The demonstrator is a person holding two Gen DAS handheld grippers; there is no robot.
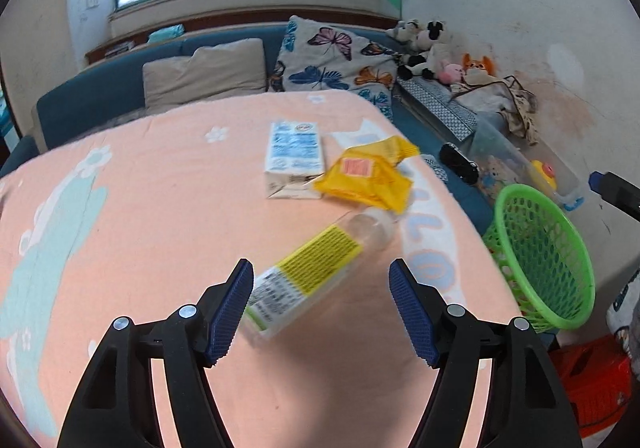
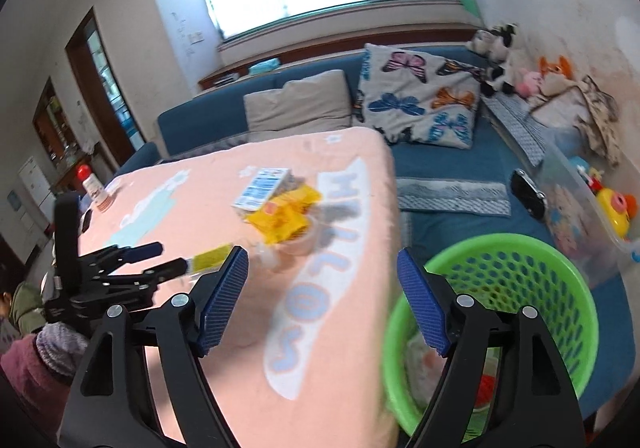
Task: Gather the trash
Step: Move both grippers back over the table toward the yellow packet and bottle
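A clear plastic bottle (image 1: 308, 272) with a yellow label lies on the pink cloth-covered table (image 1: 140, 207). My left gripper (image 1: 320, 304) is open, its blue pads on either side of the bottle's base, not closed on it. Beyond lie a yellow snack wrapper (image 1: 370, 177) and a white-blue carton (image 1: 294, 159). A green mesh basket (image 2: 500, 312) stands off the table's right edge, some trash inside. My right gripper (image 2: 322, 298) is open and empty, between the table edge and the basket. The left gripper (image 2: 160, 260) also shows in the right wrist view.
A blue sofa (image 2: 440, 175) with cushions and stuffed toys runs behind and right of the table. A clear bin of toys (image 2: 584, 207) sits on it. An orange stool (image 1: 588, 380) stands below the basket. A red-capped bottle (image 2: 92, 183) stands at the table's far left.
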